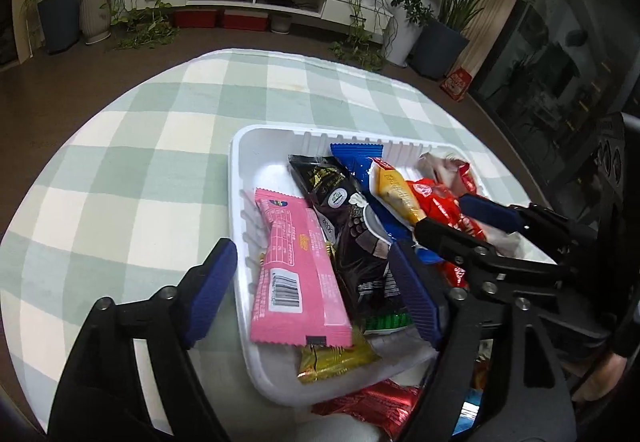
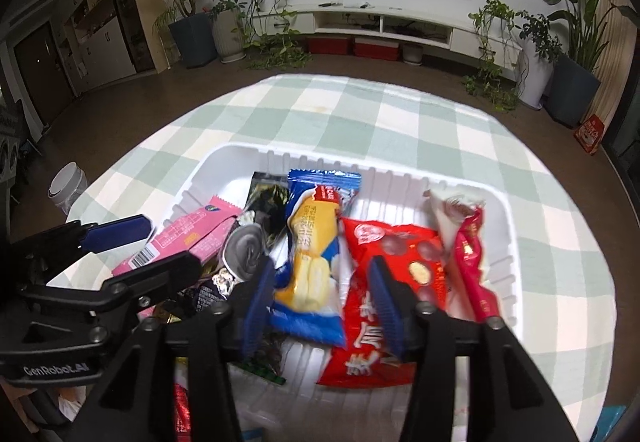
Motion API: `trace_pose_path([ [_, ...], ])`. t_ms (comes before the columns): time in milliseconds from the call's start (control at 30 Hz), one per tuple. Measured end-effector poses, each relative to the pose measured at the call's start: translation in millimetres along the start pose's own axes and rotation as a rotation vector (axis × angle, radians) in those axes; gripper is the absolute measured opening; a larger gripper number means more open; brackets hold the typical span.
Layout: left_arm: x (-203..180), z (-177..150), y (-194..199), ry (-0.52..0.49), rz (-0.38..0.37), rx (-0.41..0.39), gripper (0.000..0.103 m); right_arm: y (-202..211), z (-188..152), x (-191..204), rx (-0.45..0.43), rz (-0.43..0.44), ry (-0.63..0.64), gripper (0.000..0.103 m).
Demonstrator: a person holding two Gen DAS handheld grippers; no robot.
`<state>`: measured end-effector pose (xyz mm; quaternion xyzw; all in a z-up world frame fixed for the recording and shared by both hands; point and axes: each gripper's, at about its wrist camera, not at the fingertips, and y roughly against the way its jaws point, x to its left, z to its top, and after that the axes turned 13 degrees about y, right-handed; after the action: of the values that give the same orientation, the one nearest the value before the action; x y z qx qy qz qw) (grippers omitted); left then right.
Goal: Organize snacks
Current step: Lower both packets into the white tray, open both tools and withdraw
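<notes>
A white foam tray [image 1: 240, 170] on the checked table holds several snack packets. My left gripper [image 1: 314, 294] is open over the tray's near left part. A pink packet [image 1: 296, 270] lies between its blue pads, and neither pad touches it. Beside it lie a black packet [image 1: 332, 194] and a gold one [image 1: 336, 362]. In the right wrist view my right gripper [image 2: 322, 306] is open above a yellow-and-blue packet [image 2: 316, 254] that rests in the tray [image 2: 500, 242]. A red packet [image 2: 396, 242] lies under its right pad. Each gripper shows in the other's view.
The green-and-white checked cloth [image 1: 160, 122] covers a round table with bare room left of and beyond the tray. Another red packet [image 1: 376, 406] lies outside the tray's near edge. A white round object [image 2: 68, 186] stands off the table's left edge. Potted plants line the far wall.
</notes>
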<state>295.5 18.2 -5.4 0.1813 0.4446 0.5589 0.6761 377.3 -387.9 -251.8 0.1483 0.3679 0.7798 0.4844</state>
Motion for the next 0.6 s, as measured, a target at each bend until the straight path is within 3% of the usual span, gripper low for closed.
trace_pose_path([
  [67, 2, 0, 9, 0.009, 0.007, -0.01, 0.086, 9, 1, -4, -0.028, 0.004, -0.013, 0.076],
  [133, 5, -2, 20, 0.024, 0.015, -0.02, 0.091, 20, 3, -8, -0.061, 0.009, -0.027, 0.08],
  [333, 9, -17, 60, 0.05, 0.026, -0.074, 0.1, 59, 2, -21, -0.153, 0.004, -0.064, 0.085],
  [600, 16, -86, 115, 0.104, 0.02, -0.134, 0.102, 108, -47, -19, -0.217, 0.042, -0.137, 0.091],
])
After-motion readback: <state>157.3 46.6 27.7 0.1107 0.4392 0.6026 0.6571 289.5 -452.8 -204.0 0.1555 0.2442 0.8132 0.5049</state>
